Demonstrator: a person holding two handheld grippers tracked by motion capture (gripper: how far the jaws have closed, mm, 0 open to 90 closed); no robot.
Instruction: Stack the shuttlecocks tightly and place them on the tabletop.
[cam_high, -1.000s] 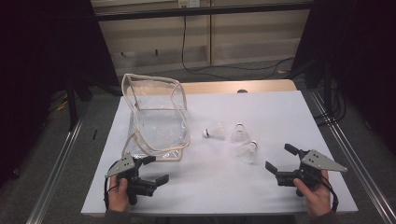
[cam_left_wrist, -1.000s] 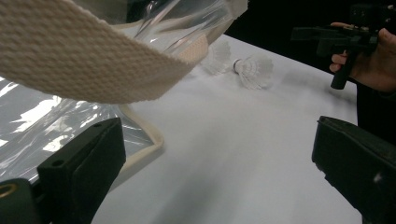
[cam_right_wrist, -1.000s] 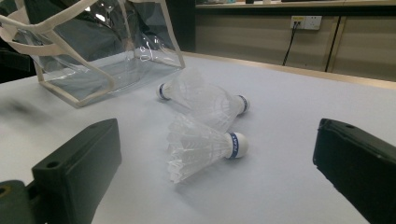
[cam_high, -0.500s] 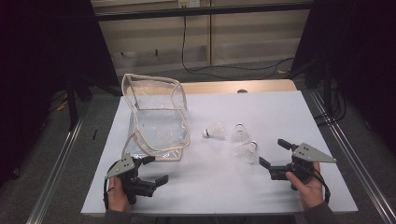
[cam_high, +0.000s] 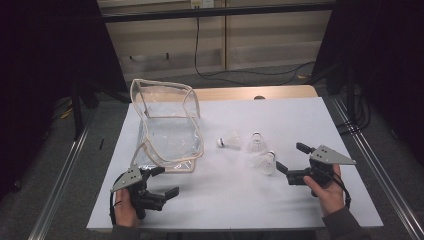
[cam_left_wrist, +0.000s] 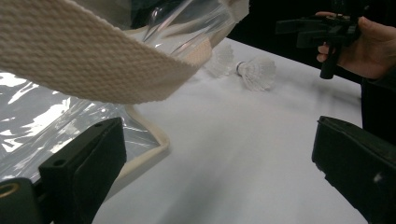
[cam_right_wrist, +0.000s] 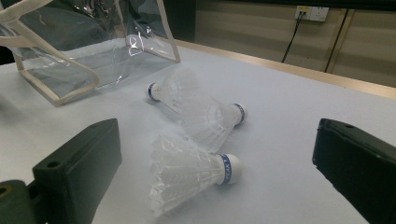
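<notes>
A clear plastic bag (cam_high: 166, 125) with cream fabric trim stands open on the left half of the white table (cam_high: 300, 115). Three white shuttlecocks lie right of it: one (cam_high: 231, 141) nearest the bag, one (cam_high: 255, 143) beside it, one (cam_high: 265, 162) closer to me. My right gripper (cam_high: 290, 156) is open just right of the closest shuttlecock (cam_right_wrist: 191, 172), which lies between its jaws' lines with the other two (cam_right_wrist: 215, 116) behind it. My left gripper (cam_high: 166, 181) is open at the bag's near corner, and the bag's trim (cam_left_wrist: 93, 60) hangs close over its left jaw.
A wooden strip (cam_high: 250, 93) runs along the table's far edge. Metal rails (cam_high: 65, 170) flank the table on both sides, and cables (cam_high: 260, 72) lie on the floor behind. Bare white surface spreads between the two grippers and to the far right.
My right gripper has moved left and a little forward, close up to the nearest shuttlecock. The left gripper, the bag and the shuttlecocks have stayed where they were.
</notes>
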